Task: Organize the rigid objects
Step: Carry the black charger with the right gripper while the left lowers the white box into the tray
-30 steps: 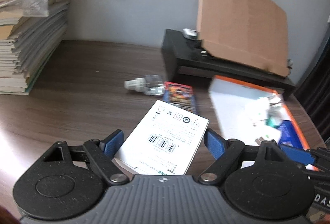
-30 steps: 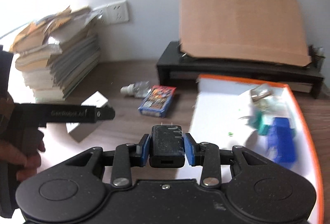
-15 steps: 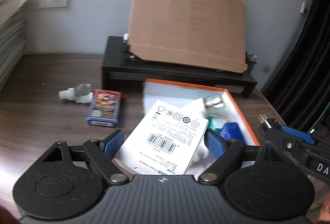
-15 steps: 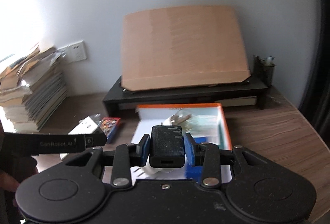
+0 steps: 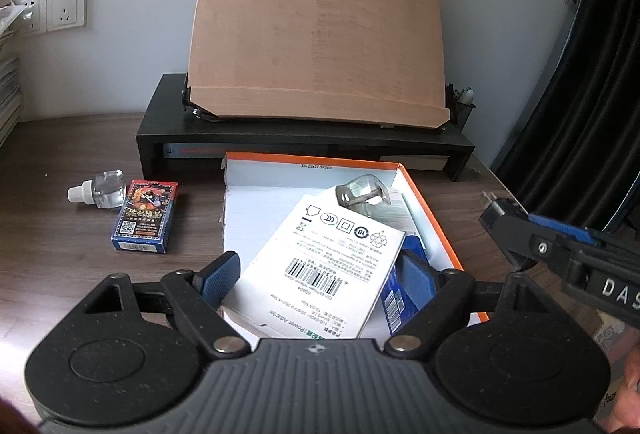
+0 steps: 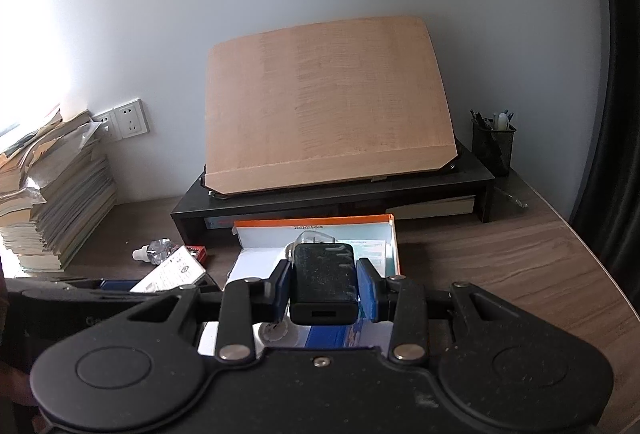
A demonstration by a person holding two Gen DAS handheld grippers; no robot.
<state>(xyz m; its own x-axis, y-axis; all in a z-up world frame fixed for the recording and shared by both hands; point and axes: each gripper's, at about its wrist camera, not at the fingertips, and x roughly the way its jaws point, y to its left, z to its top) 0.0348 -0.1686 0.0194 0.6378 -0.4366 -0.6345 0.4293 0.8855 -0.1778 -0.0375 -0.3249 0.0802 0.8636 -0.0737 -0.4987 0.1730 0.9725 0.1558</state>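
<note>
My left gripper (image 5: pixel 318 274) is shut on a white power adapter box (image 5: pixel 320 266) and holds it over the orange-rimmed white tray (image 5: pixel 432 218). My right gripper (image 6: pixel 323 282) is shut on a black charger (image 6: pixel 323 280) with its prongs forward, above the tray's near end (image 6: pixel 394 238). The right gripper also shows in the left wrist view (image 5: pixel 520 230), right of the tray. In the tray lie a clear glass bottle (image 5: pixel 360 194) and a blue box (image 5: pixel 400 294). A card deck (image 5: pixel 145 222) and a small clear bottle (image 5: pixel 100 190) lie on the desk left of the tray.
A black monitor riser (image 5: pixel 304 142) with a leaning cardboard sheet (image 5: pixel 316 50) stands behind the tray. A stack of books (image 6: pixel 52 202) sits at the far left by wall sockets (image 6: pixel 128 118). A pen holder (image 6: pixel 492 146) stands at the riser's right end.
Both grippers have moved right and toward the tray with their loads. The white box now hangs over the tray, and the charger sits above the tray's near end.
</note>
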